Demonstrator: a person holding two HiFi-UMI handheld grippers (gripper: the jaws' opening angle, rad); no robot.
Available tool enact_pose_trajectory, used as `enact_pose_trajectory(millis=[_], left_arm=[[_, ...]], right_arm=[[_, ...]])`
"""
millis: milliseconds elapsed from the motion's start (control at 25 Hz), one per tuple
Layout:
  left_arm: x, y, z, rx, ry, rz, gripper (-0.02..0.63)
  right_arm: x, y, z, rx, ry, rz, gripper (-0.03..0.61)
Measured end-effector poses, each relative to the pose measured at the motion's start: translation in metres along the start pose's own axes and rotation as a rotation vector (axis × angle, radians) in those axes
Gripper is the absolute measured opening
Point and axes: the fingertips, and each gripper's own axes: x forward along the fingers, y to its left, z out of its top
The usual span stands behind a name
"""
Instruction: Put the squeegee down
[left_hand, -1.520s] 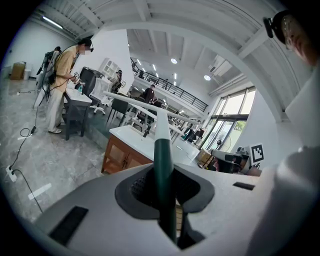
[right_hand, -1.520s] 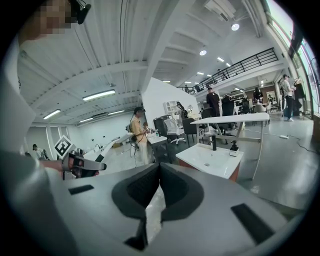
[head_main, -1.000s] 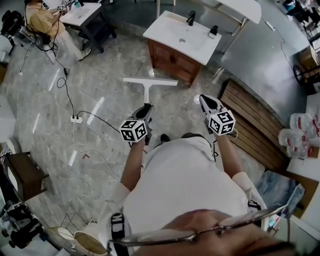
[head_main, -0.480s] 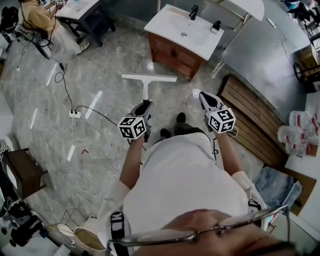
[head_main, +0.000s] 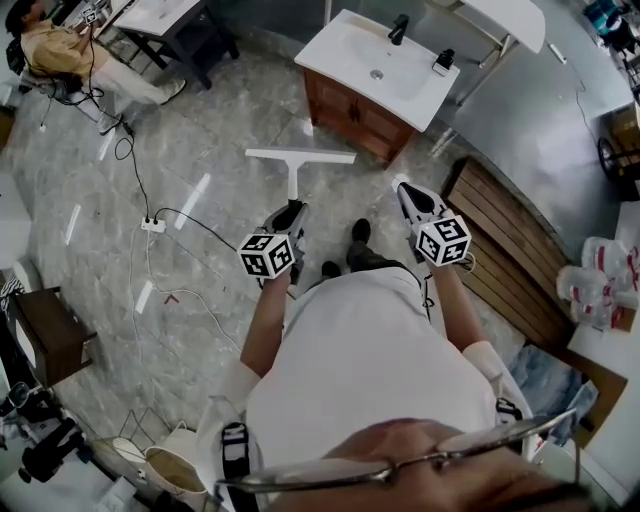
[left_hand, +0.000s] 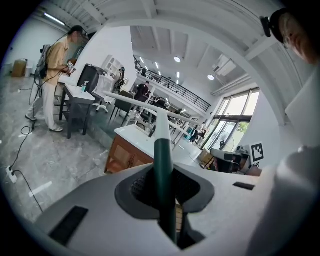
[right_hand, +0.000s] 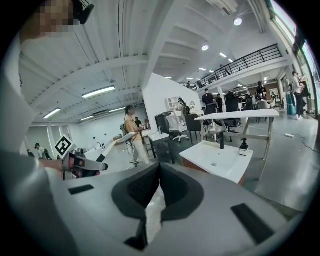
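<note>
The squeegee (head_main: 298, 160) is white, with a long T-shaped blade and a dark green handle. My left gripper (head_main: 291, 212) is shut on that handle and holds the squeegee out level above the floor, blade away from me. In the left gripper view the handle (left_hand: 164, 165) is clamped between the pads and the blade (left_hand: 135, 102) runs across ahead. My right gripper (head_main: 406, 192) is shut on a small white crumpled cloth (right_hand: 153, 210), which pokes out between its pads. The two grippers are side by side at waist height.
A white sink on a wooden cabinet (head_main: 375, 78) stands ahead, a slatted wooden panel (head_main: 505, 255) to its right. A power strip with cables (head_main: 152, 225) lies on the marble floor at left. A seated person (head_main: 60, 48) is at a desk far left. A dark stool (head_main: 50, 340) is at my left.
I have stepped forward: one shoe now shows ahead of my body and the floor and sink cabinet have shifted in view. Both grippers keep their grips and spacing.
</note>
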Motion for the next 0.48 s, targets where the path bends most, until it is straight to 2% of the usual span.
enact_pose_trajectory(millis=[480], left_arm=[[0.072, 0.01, 0.047, -0.004, -0.017, 0.049, 0.061]], right_arm=[[0.064, -0.069, 0.038, -0.003, 0.001, 0.065, 0.006]])
